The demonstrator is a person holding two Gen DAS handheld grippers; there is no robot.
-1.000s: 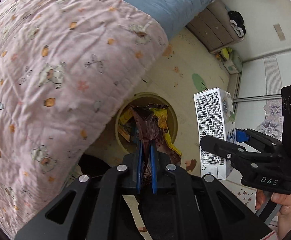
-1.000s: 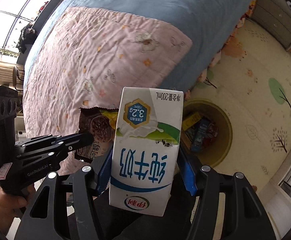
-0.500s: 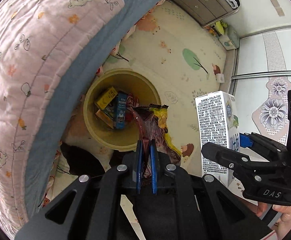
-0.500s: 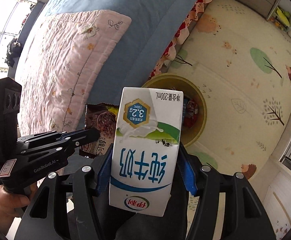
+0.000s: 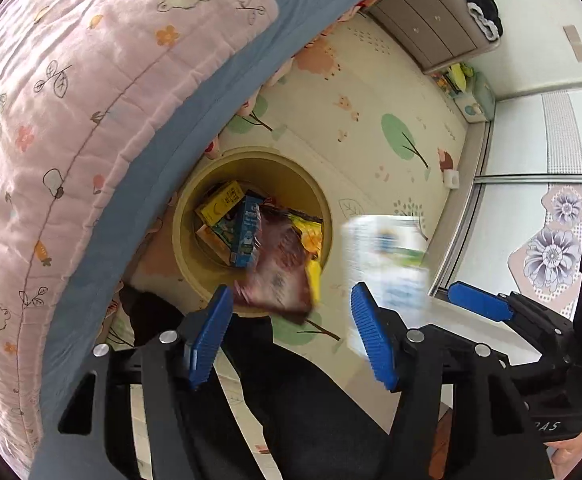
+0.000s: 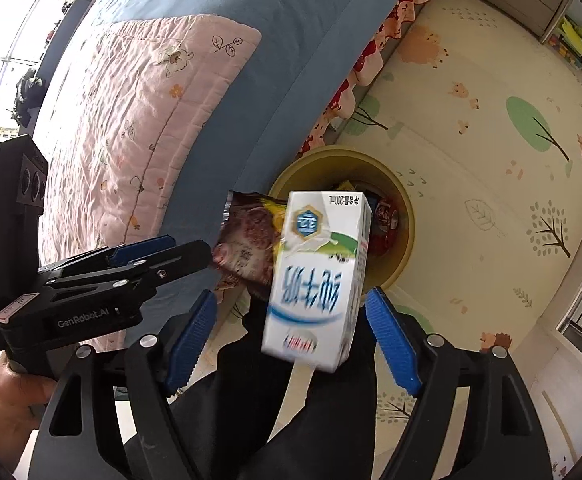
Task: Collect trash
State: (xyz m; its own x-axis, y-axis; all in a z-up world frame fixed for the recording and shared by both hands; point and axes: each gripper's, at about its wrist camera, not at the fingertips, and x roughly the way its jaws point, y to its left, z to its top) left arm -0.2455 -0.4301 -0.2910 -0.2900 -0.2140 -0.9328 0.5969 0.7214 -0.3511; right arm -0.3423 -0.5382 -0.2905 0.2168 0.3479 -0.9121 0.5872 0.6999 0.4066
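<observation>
While both grippers hang above the floor beside the bed, neither has anything between its fingers: the left gripper (image 5: pixel 291 308) has its blue ribbed pads spread wide, and a brown and yellow snack wrapper (image 5: pixel 281 270) is loose in the air just beyond them, blurred, over the near rim of the round yellow trash bin (image 5: pixel 315 192). Likewise the right gripper (image 6: pixel 291 312) stands wide open, and the white milk carton (image 6: pixel 317 280), printed with blue characters and a green band, hangs tilted and motion-blurred between the pads without touching either, in line with the bin (image 6: pixel 405 208) below. From the right wrist view the wrapper (image 6: pixel 247 248) shows just left of the carton, at the tip of the left gripper (image 6: pixel 163 252), whose handle a hand (image 6: pixel 15 388) grips. Seen from the left wrist, the carton (image 5: pixel 387 264) is a pale smear right of the wrapper. Inside the bin lie a yellow box (image 5: pixel 221 204) and a blue box (image 5: pixel 247 232), among other packaging. The bin sits on a cream play mat (image 5: pixel 371 92) printed with trees, tucked against the bed's blue sheet (image 5: pixel 139 216), which carries a pink quilt (image 5: pixel 71 80).
</observation>
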